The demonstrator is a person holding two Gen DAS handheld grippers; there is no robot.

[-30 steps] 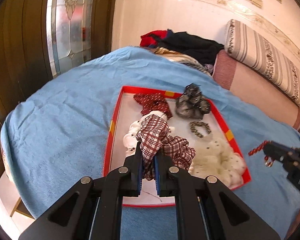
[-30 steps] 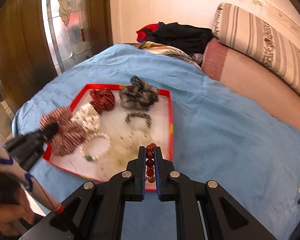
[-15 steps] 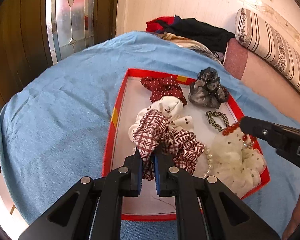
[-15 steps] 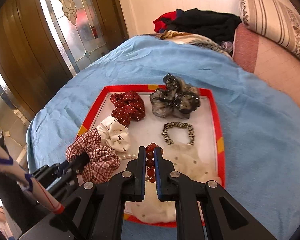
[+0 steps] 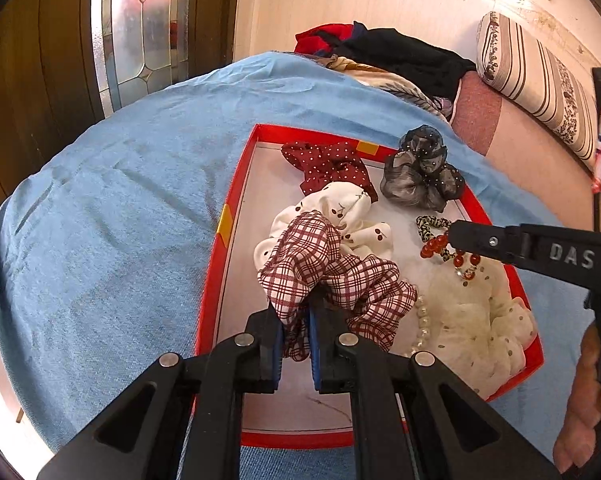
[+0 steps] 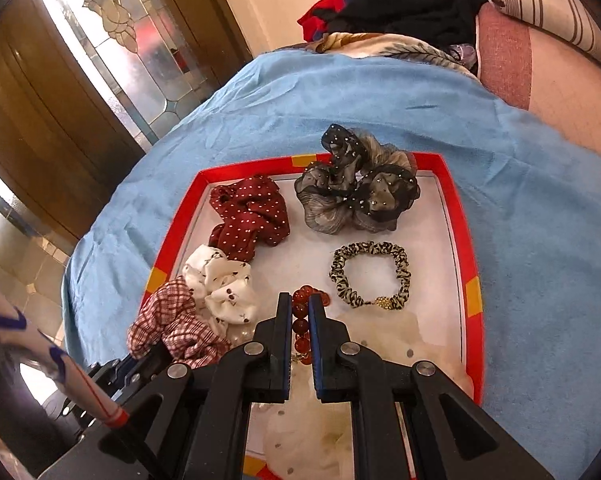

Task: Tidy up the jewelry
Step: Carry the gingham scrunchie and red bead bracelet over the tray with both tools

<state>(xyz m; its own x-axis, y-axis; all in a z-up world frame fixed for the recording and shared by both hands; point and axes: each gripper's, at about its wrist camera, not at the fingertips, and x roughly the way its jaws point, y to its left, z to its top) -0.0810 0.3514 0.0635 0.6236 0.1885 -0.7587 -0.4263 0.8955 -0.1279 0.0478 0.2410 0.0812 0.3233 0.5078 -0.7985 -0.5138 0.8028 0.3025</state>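
Note:
A red-rimmed white tray (image 5: pixel 224 236) (image 6: pixel 470 240) lies on the blue blanket. My left gripper (image 5: pixel 294 316) is shut on a red plaid scrunchie (image 5: pixel 324 268), held over the tray's near left part; the scrunchie also shows in the right wrist view (image 6: pixel 168 324). My right gripper (image 6: pixel 300 308) is shut on a red bead bracelet (image 6: pixel 300 320), low over the tray's middle; from the left wrist view the bracelet (image 5: pixel 434 246) hangs at the right gripper's tip, beside a leopard-print band (image 6: pixel 368 276).
In the tray lie a dark red dotted scrunchie (image 6: pixel 250 216), a grey-black sheer scrunchie (image 6: pixel 356 196), a white cherry-print scrunchie (image 6: pixel 220 284), a cream dotted scrunchie (image 5: pixel 476 320) and a pearl strand (image 5: pixel 420 320). Clothes (image 5: pixel 392 56) and a striped bolster (image 5: pixel 540 84) lie behind.
My right gripper has carried the red bead bracelet from the blanket over the tray's rim to its middle and lower. My left gripper has stayed shut on the plaid scrunchie.

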